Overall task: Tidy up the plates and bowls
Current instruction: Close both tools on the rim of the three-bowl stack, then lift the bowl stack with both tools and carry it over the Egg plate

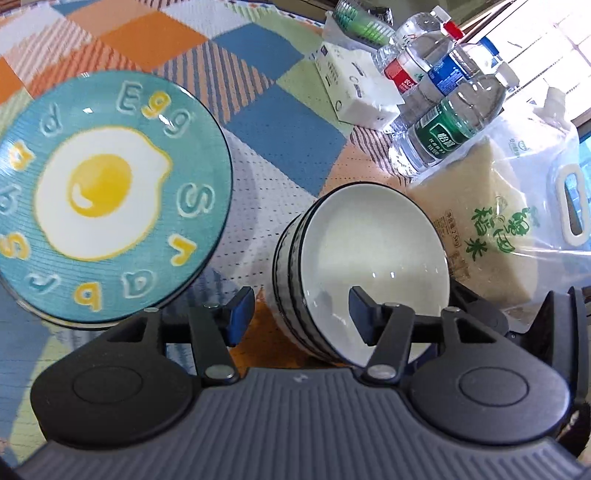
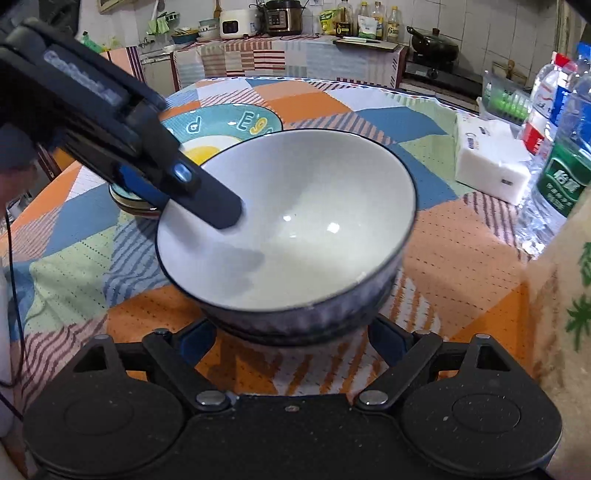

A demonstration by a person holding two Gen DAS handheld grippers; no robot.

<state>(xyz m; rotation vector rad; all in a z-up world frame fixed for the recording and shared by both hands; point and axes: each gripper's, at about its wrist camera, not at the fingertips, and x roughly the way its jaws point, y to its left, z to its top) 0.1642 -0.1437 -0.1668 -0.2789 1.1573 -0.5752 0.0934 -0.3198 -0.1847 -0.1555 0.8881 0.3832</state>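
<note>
A stack of white bowls with dark ribbed outsides (image 1: 369,240) stands on the patchwork tablecloth. My left gripper (image 1: 300,314) is open and straddles the top bowl's near wall, one finger outside and one inside, with gaps showing on both sides. In the right wrist view the top bowl (image 2: 314,221) fills the middle, and a left finger (image 2: 218,208) reaches into it from the left. My right gripper (image 2: 291,343) is open wide, its fingers on either side of the stack's foot. A teal plate with a fried-egg picture (image 1: 107,192) tops a low pile of plates (image 2: 127,201) to the left.
Several water bottles (image 1: 443,99), a white tissue pack (image 1: 354,88) and a clear bag of rice (image 1: 495,229) crowd the right side close to the bowls. A green-and-white basket (image 2: 506,99) sits behind them. A kitchen counter with cookers (image 2: 280,18) lies beyond the table.
</note>
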